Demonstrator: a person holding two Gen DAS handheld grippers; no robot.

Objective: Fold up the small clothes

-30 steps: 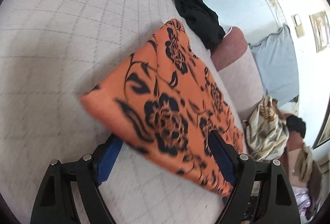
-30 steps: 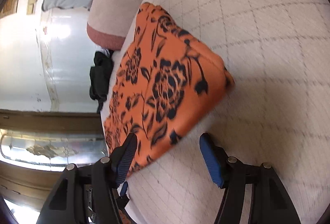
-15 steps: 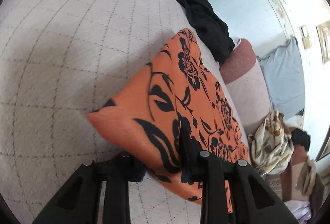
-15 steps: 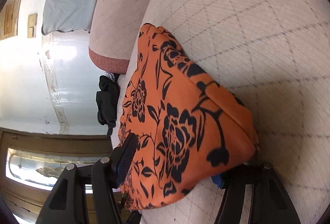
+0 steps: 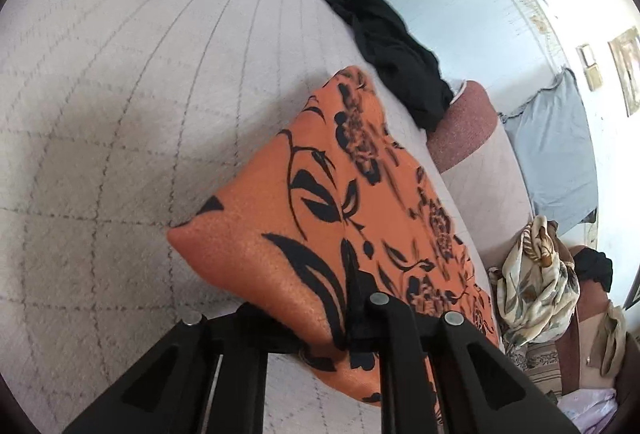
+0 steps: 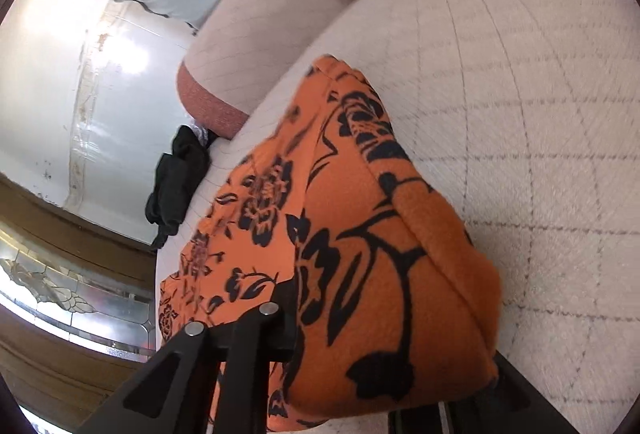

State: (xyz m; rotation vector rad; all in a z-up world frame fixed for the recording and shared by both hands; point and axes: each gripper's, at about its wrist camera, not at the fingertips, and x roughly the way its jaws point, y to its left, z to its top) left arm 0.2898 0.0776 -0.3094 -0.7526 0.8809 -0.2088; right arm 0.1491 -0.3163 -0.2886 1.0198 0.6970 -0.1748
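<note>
An orange fleece garment with black flowers is clamped at opposite corners by the left gripper and right gripper, on a quilted beige cushion.

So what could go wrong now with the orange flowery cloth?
The left claw and right claw each pinch only one corner of the orange cloth, so a corner might slip out. The folded layers could also fall open, or drag crooked on the quilted cushion.
</note>
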